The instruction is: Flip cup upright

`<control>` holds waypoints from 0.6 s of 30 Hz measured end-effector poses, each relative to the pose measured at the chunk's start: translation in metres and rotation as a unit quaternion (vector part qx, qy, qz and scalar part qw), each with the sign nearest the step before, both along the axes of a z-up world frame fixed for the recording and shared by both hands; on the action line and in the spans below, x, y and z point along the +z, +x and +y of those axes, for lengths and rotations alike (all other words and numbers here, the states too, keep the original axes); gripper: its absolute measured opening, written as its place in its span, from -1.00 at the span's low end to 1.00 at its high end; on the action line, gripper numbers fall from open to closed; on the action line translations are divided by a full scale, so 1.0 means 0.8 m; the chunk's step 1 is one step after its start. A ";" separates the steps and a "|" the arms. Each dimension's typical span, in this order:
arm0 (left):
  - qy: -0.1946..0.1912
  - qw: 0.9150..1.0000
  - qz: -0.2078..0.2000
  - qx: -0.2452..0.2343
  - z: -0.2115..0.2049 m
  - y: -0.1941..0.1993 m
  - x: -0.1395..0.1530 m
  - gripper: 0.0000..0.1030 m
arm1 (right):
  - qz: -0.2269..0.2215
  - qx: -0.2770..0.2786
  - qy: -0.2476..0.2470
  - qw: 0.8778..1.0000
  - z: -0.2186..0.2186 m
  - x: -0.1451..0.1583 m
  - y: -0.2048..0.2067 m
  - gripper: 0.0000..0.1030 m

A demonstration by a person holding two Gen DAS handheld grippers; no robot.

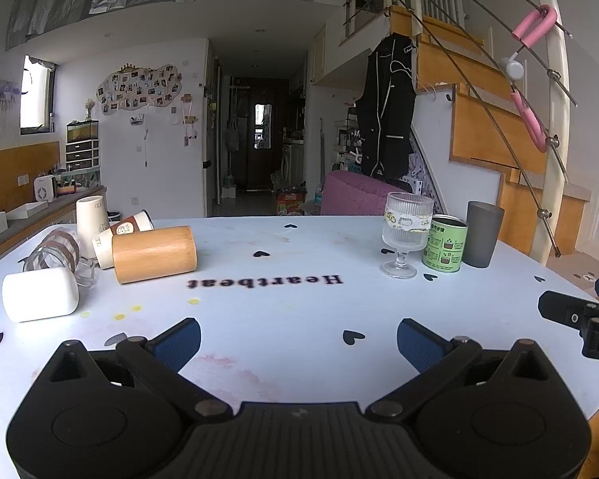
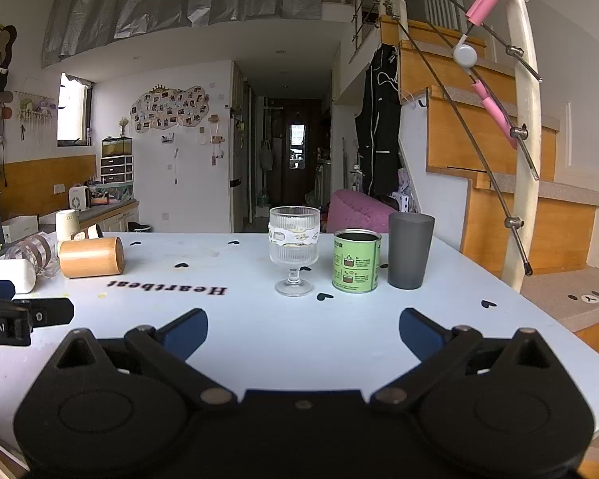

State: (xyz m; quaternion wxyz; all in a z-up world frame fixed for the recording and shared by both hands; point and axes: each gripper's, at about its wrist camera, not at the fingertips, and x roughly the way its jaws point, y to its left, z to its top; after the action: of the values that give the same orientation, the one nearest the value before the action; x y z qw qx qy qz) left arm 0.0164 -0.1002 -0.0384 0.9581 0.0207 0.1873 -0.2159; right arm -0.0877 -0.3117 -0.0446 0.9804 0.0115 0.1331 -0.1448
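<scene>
Several cups lie on their sides at the table's left: a wooden cup (image 1: 154,254) (image 2: 91,257), a white cup (image 1: 40,294) (image 2: 12,274), a striped clear glass (image 1: 58,250) (image 2: 34,250), a cream cup (image 1: 104,248) and a brown paper cup (image 1: 133,225). One cream cup (image 1: 92,219) (image 2: 67,223) stands upright behind them. At the right, a ribbed goblet (image 1: 405,234) (image 2: 294,248), a green tin (image 1: 445,243) (image 2: 356,260) and a grey cup (image 1: 483,238) (image 2: 410,250) stand upright. My left gripper (image 1: 298,339) is open and empty over the table's front. My right gripper (image 2: 303,333) is open and empty, short of the goblet.
The pale blue table (image 1: 291,303) (image 2: 259,319) carries heart stickers and the word Heartbeat. A stair railing (image 2: 519,119) stands by the right edge. A pink chair (image 2: 355,211) sits behind the table. A counter (image 1: 28,215) runs along the left.
</scene>
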 end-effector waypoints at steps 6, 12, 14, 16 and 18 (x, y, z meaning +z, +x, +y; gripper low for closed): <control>0.000 1.000 0.000 0.000 0.000 0.000 0.000 1.00 | 0.000 0.000 0.000 1.000 0.001 0.000 0.001 1.00; 0.001 1.000 0.000 0.000 -0.001 0.000 0.000 1.00 | 0.001 -0.001 0.000 1.000 0.001 0.000 0.001 1.00; 0.001 1.000 0.000 0.000 -0.001 0.000 0.000 1.00 | 0.001 0.000 0.000 1.000 0.001 0.000 0.001 1.00; 0.001 1.000 0.000 0.000 -0.001 0.000 0.000 1.00 | 0.001 0.000 0.000 1.000 0.001 0.000 0.001 1.00; 0.001 1.000 0.000 0.000 -0.001 0.000 0.000 1.00 | 0.001 -0.001 0.000 1.000 0.001 0.000 0.001 1.00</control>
State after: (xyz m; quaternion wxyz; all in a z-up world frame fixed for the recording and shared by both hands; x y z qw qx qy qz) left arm 0.0161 -0.1012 -0.0385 0.9581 0.0213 0.1874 -0.2156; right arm -0.0869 -0.3107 -0.0447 0.9802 0.0112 0.1336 -0.1455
